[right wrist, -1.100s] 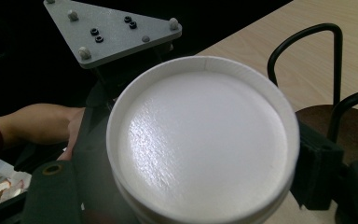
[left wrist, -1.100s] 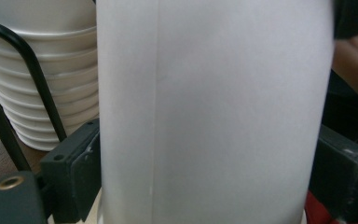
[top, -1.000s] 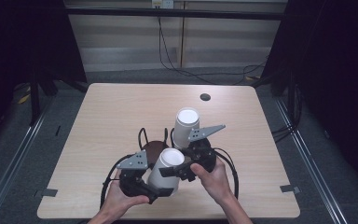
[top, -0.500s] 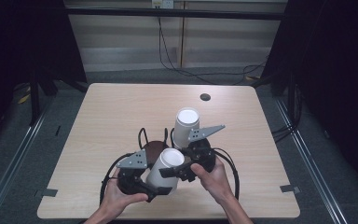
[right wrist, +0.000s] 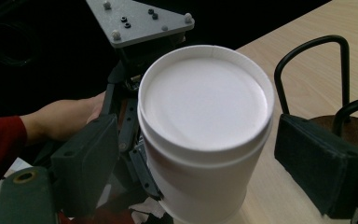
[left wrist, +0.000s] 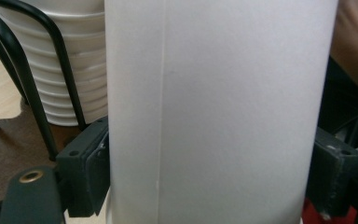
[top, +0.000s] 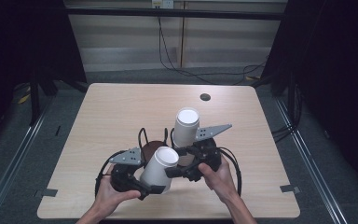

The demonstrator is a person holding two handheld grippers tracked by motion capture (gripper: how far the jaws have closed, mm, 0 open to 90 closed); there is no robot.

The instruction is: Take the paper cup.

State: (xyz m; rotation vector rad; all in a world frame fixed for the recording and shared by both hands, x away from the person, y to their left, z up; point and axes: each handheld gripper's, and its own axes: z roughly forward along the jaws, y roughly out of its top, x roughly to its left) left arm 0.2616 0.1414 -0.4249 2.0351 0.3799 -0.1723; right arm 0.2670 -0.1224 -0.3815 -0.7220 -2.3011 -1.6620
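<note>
Your left gripper (top: 156, 184) squeezes a white paper cup (top: 159, 167), and your right gripper (top: 179, 169) sits wide apart around its bottom end.

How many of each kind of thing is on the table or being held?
White paper cup stacks: 2, a held stack and a stack in the holder
Black wire cup holder with brown base: 1
Grippers: 2, left gripper and right gripper
Total: 5
</note>
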